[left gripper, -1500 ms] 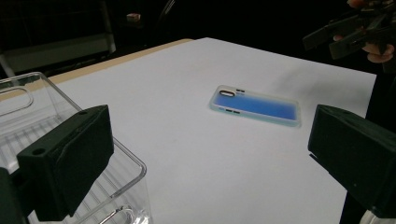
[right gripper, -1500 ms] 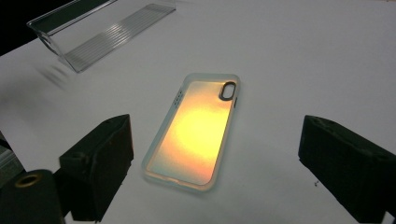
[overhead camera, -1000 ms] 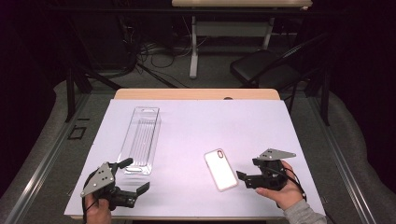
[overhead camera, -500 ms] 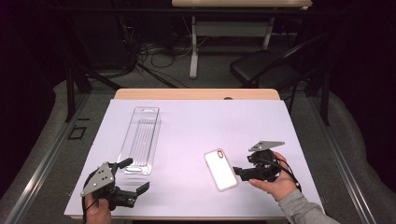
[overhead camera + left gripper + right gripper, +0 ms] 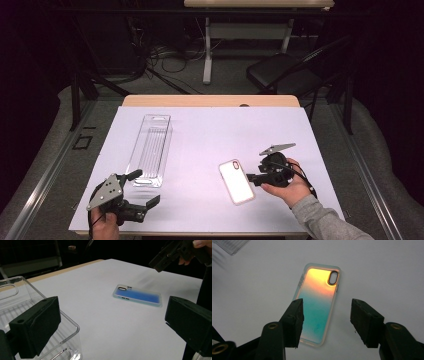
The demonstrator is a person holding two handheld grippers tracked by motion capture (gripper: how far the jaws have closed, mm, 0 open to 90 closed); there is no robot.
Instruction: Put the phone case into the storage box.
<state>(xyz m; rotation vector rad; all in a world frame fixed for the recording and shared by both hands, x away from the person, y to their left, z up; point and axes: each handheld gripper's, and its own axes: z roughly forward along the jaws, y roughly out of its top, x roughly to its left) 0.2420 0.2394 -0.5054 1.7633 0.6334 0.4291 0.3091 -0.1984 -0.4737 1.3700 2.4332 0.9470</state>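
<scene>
Phone case (image 5: 236, 181) lies flat on the white surface (image 5: 210, 145), right of centre and nearer the person's edge, camera cutout at its far end. In the right tool view the case (image 5: 319, 302) shows an orange-to-teal sheen; in the left tool view it (image 5: 137, 295) looks blue.

Right tool (image 5: 253, 178) is held in the right hand (image 5: 287, 187), just beside the case's right edge, pointing at it. Its jaws have just been closing and now stand about half apart. In the right tool view (image 5: 325, 322) they hang over the near end of the case: one jaw over the case's edge, the other past it over bare surface. Pads not pressing on anything; nothing gripped.

Left tool (image 5: 145, 189) sits at the near left corner in the left hand (image 5: 102, 225), jaws wide, nothing between them. In its own view (image 5: 110, 325) one jaw lies in front of the clear tray (image 5: 30, 315).

Clear tray (image 5: 150, 150) lies lengthwise on the left half of the surface, well apart from the case, its near end close to the left tool.
</scene>
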